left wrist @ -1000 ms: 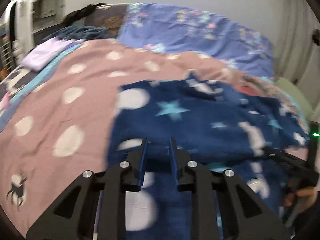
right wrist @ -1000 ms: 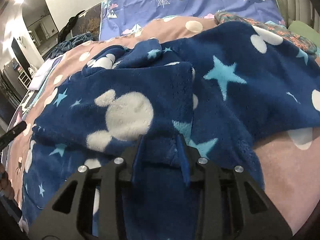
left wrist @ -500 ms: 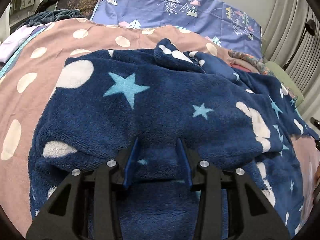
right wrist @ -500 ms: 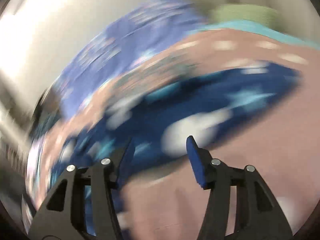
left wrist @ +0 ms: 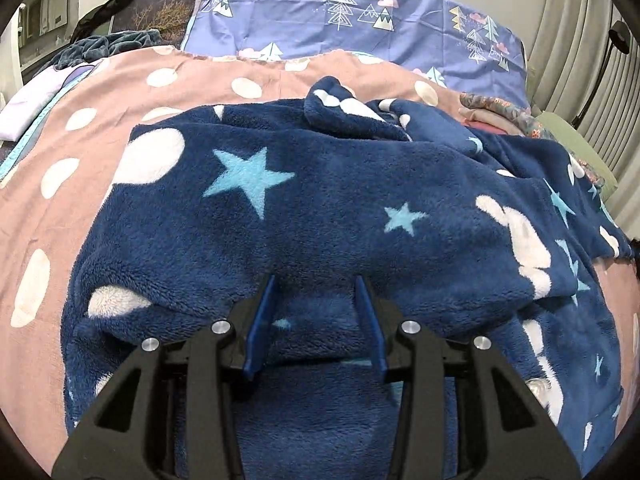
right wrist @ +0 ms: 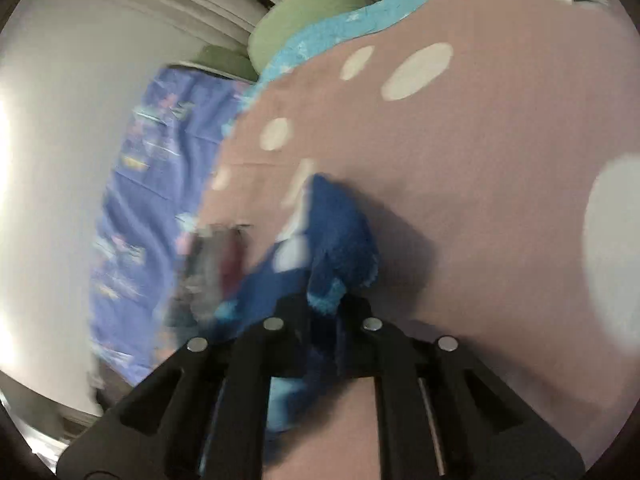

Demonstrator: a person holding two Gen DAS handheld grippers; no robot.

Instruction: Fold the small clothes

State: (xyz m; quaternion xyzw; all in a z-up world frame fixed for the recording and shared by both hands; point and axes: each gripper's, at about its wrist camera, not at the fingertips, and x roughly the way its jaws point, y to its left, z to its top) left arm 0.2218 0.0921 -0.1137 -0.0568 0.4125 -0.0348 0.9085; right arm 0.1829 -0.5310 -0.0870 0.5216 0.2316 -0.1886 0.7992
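Left gripper [left wrist: 316, 292]: jaws parted, lower centre, over fleece [left wrist: 340, 216].
Right gripper [right wrist: 324, 300]: just closed, clamping fleece [right wrist: 340, 240] edge.
Bedspread [right wrist: 500, 160]: beneath.

fleece garment [left wrist: 328, 216]: 1 | dotted bedspread [left wrist: 100, 120]: 1 | tree-print sheet [left wrist: 360, 20]: 1 | green pillow [right wrist: 316, 0]: 1
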